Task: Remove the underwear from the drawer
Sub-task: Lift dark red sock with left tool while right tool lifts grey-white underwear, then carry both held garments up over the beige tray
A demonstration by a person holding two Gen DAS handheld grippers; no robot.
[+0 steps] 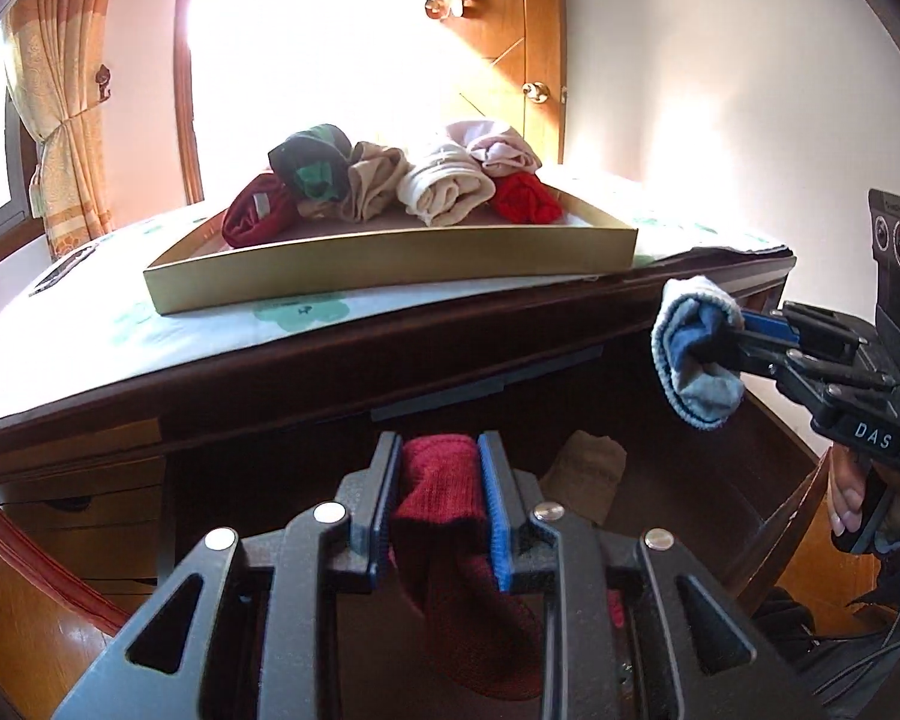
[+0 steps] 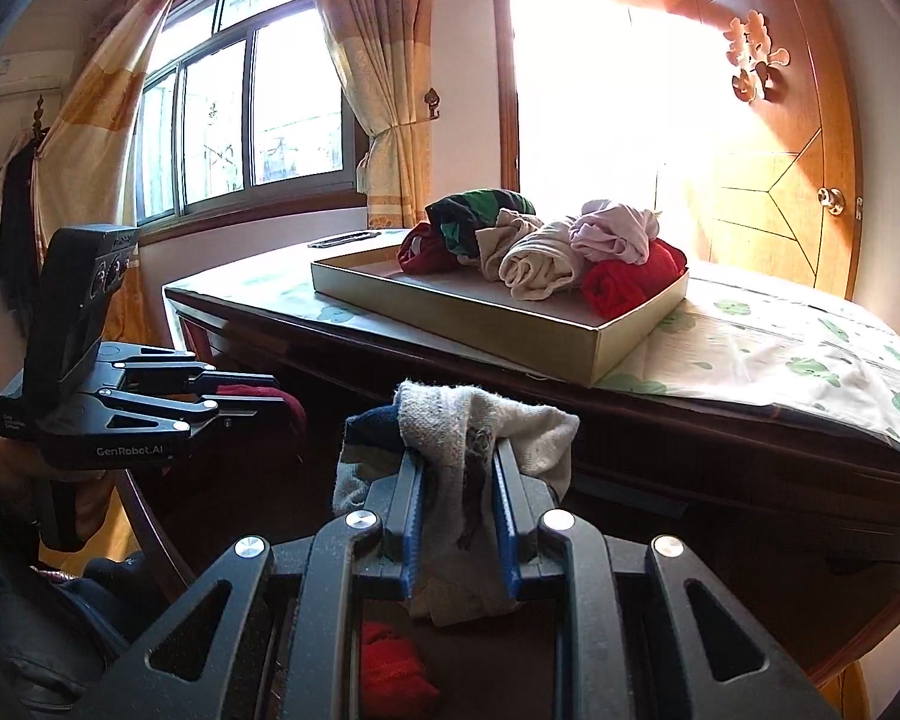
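The left gripper [image 1: 438,498] is closed on a dark red knitted piece [image 1: 444,480] and holds it above the open drawer [image 1: 720,480]. The right gripper [image 2: 459,504] clamps a grey and blue piece [image 2: 480,420], also over the drawer, just below the front edge of the desk [image 2: 750,420]. Inside the drawer lie a brown piece [image 1: 588,468] and a bright red piece [image 2: 390,660]. On the desk top, near its front edge, stands a flat gold tray [image 1: 390,264] with rolled underwear [image 1: 444,186] piled along its far side.
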